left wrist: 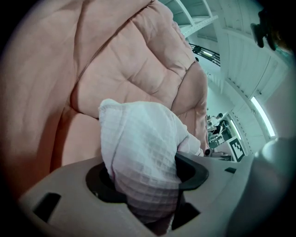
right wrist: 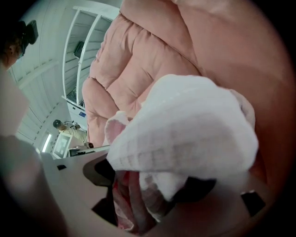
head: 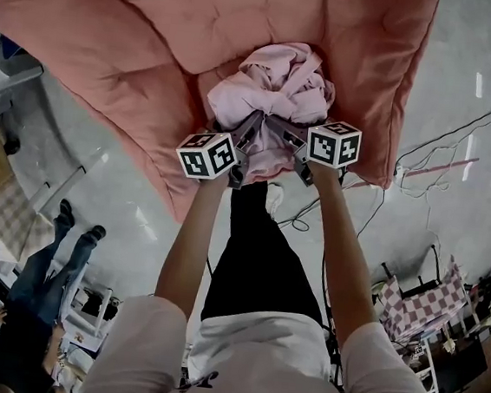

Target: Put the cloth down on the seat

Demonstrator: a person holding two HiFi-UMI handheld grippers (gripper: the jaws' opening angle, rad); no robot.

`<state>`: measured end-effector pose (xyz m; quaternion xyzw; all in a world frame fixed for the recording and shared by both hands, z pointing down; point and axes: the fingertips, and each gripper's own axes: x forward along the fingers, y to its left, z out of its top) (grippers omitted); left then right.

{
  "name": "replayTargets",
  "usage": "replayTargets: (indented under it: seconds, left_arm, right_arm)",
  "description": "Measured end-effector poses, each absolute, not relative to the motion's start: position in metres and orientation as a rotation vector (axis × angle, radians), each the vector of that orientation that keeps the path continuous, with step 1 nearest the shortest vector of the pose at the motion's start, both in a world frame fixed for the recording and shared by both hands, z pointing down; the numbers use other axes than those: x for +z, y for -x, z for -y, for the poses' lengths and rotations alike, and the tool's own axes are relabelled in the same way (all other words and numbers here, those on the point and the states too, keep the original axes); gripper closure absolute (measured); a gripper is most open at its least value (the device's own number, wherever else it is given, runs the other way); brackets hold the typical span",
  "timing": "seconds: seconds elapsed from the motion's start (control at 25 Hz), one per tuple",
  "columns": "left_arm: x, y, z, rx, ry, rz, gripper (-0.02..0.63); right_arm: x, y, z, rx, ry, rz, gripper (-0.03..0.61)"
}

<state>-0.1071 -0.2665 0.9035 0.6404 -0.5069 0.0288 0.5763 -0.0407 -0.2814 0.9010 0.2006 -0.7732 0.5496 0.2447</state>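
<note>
Over seat [head: 112,55], cloth [head: 279,86] bunched, clamped by left gripper [head: 250,137], right gripper [head: 280,132]

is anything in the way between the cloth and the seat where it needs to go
Nothing visible does. The cloth, bunched in the left gripper and right gripper, is right over the pink seat, and the cushion seen around it carries no other thing.

White shirt [head: 255,358] (short sleeves), black trousers [head: 257,254]; black-and-white marker cubes [head: 208,155] top left tongs [head: 247,135] and right tongs [head: 280,132].
</note>
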Motion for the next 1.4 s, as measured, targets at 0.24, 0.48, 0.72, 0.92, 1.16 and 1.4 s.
replayTargets:
  seconds: [0.24, 0.48, 0.72, 0.92, 1.16, 1.4]
  left_arm:
    - [0.937, 0.11, 0.26, 0.163, -1.494, 1.195, 0.325]
    - [0.961, 0.113, 0.256, 0.265, -1.493, 1.203, 0.325]
    - [0.986, 0.112, 0.251, 0.373, -1.467, 1.219, 0.325]
    - [1.002, 0.104, 0.248, 0.48, -1.441, 1.213, 0.322]
    - [1.014, 0.103, 0.252, 0.524, -1.439, 1.227, 0.322]
    - [1.0, 0.104, 0.252, 0.487, -1.435, 1.197, 0.311]
  right_arm:
    - [0.934, 0.038, 0.274, 1.419, -0.563, 2.034, 0.241]
    - [0.959, 0.035, 0.269, 1.324, -0.64, 1.965, 0.241]
    - [0.983, 0.032, 0.264, 1.258, -0.696, 1.878, 0.241]
    - [0.997, 0.019, 0.261, 1.133, -0.753, 1.799, 0.241]
    - [1.012, 0.017, 0.264, 1.092, -0.782, 1.792, 0.233]
    - [0.998, 0.017, 0.266, 1.079, -0.768, 1.816, 0.23]
